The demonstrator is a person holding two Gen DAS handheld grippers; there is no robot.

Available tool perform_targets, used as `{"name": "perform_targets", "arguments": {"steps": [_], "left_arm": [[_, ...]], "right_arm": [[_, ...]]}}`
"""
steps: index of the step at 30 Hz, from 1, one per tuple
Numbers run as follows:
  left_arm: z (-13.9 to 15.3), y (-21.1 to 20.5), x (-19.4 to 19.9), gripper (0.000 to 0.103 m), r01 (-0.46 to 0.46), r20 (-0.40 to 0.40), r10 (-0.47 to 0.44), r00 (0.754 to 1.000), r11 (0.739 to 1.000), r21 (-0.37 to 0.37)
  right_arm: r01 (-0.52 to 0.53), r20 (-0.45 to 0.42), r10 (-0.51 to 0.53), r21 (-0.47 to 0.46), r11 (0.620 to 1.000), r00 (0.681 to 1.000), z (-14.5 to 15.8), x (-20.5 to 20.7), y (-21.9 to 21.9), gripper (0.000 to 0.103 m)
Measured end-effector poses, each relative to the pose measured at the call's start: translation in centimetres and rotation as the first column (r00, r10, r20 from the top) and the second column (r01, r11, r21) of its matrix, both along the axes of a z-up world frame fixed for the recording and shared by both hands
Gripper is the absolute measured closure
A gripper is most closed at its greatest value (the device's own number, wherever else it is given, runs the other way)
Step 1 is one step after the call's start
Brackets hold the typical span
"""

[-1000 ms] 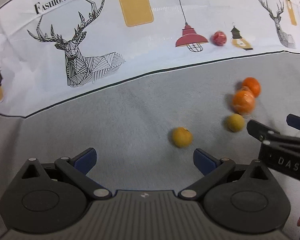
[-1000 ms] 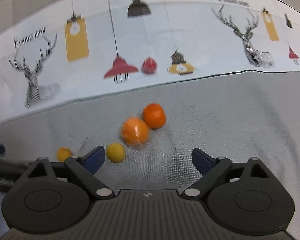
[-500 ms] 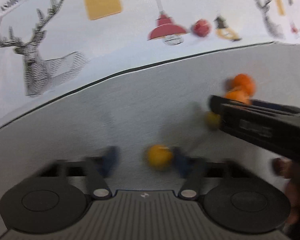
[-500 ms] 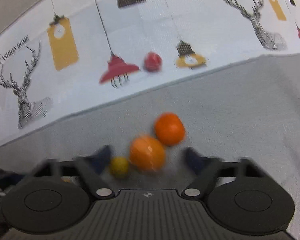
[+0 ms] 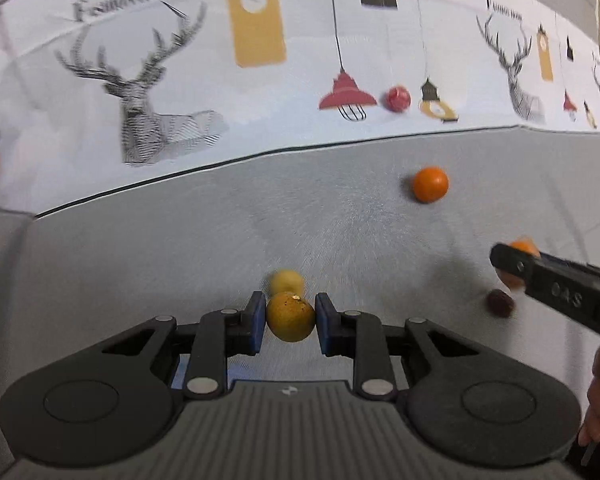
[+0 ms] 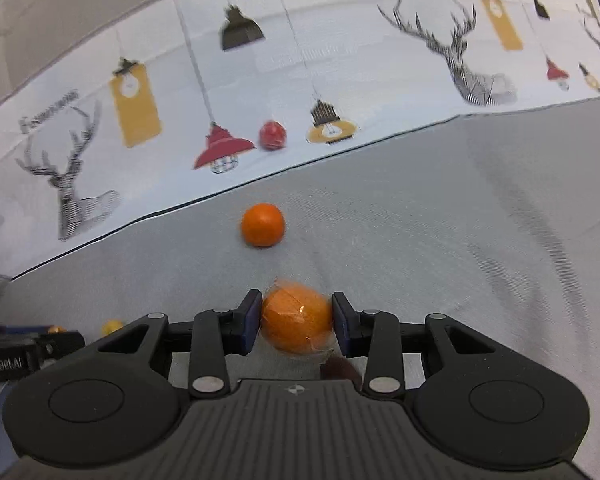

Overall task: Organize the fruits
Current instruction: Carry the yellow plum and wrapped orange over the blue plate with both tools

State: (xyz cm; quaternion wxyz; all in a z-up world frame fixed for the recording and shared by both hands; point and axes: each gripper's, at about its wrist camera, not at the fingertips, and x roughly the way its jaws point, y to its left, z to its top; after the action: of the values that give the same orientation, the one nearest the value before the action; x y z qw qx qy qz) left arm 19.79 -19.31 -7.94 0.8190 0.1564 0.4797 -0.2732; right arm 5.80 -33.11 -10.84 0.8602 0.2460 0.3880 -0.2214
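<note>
My left gripper (image 5: 291,317) is shut on a yellow-orange fruit (image 5: 290,322) low over the grey cloth. A paler yellow fruit (image 5: 286,281) lies just beyond it. My right gripper (image 6: 296,318) is shut on a wrapped orange (image 6: 297,317); it shows at the right of the left wrist view (image 5: 516,265). A loose orange (image 6: 263,225) lies ahead on the grey cloth, also in the left wrist view (image 5: 430,184). A small red fruit (image 6: 273,135) sits on the white printed cloth, seen too in the left wrist view (image 5: 397,99).
A small dark brown fruit (image 5: 499,303) lies on the grey cloth under the right gripper, partly visible in the right wrist view (image 6: 338,368). The white printed cloth (image 5: 180,80) with deer and lamps covers the far half of the table.
Both grippers moved forward and down and closed: the left on the yellow-orange fruit, the right on the wrapped orange. The wrapped orange now sits apart from the loose orange.
</note>
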Motion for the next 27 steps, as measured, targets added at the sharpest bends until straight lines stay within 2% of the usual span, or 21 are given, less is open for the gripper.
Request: {"name": "perform_targets", "arguments": {"steps": [6, 11, 17, 27], "left_arm": [[4.3, 3.9, -4.0, 0.074, -0.032, 0.023, 0.033, 0.999, 0.998, -0.054], [6.4, 6.9, -7.4, 0.074, -0.054, 0.056, 0.057, 0.997, 0.997, -0.053], [7.5, 11.1, -10.8, 0.074, -0.097, 0.054, 0.099, 0.994, 0.994, -0.042], [7.7, 18.8, -15.7, 0.074, -0.208, 0.040, 0.209, 0.977, 0.978, -0.011]], "right_arm": [[-0.089, 0.027, 0.090, -0.059, 0.994, 0.996, 3.7, -3.5, 4.3, 0.064], [-0.157, 0.025, 0.158, -0.057, 0.986, 0.987, 5.7, -5.3, 7.5, 0.064], [-0.234, 0.027, 0.236, -0.046, 0.971, 0.971, 7.5, -7.9, 11.7, 0.064], [-0.366, 0.041, 0.367, -0.031, 0.930, 0.929, 9.1, -11.8, 18.0, 0.064]]}}
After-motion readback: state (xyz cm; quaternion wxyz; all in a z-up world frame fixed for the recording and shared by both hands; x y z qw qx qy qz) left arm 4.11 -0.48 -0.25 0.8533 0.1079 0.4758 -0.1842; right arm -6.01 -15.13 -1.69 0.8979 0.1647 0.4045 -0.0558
